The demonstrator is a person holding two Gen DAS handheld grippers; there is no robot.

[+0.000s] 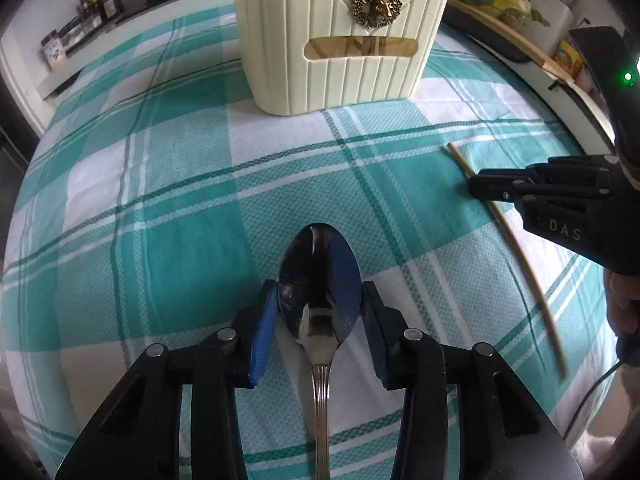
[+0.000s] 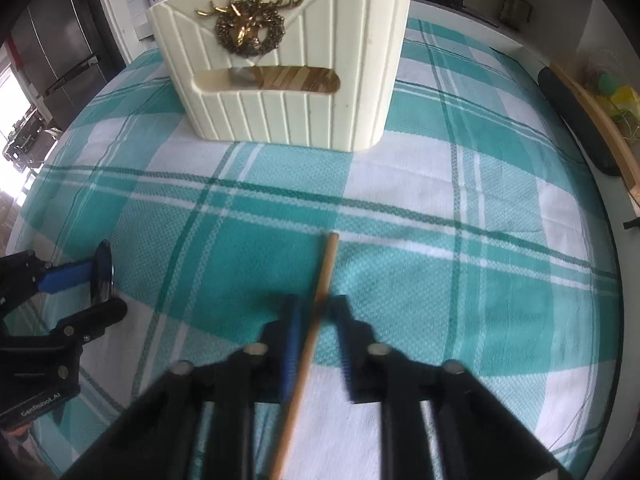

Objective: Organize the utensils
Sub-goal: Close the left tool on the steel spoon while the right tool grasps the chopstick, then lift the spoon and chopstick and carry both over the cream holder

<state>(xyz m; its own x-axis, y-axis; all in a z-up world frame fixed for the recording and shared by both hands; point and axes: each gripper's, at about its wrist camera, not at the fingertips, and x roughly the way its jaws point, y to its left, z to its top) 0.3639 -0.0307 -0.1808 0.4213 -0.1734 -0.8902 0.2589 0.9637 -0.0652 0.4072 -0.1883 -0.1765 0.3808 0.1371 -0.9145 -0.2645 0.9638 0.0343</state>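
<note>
A teal plaid cloth (image 1: 180, 200) covers the bench. The left claw (image 1: 320, 312) pinches a steel spoon (image 1: 318, 300) by its bowl; the right claw (image 2: 316, 308) is pressed onto a wooden chopstick (image 2: 320, 280). Beyond both stands the cream utensil holder (image 2: 280, 80).

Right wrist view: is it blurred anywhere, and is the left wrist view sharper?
Right wrist view: the right gripper and the chopstick it pinches are smeared; the holder is fairly sharp. Left wrist view: sharper, with reflections on the spoon bowl.
</note>
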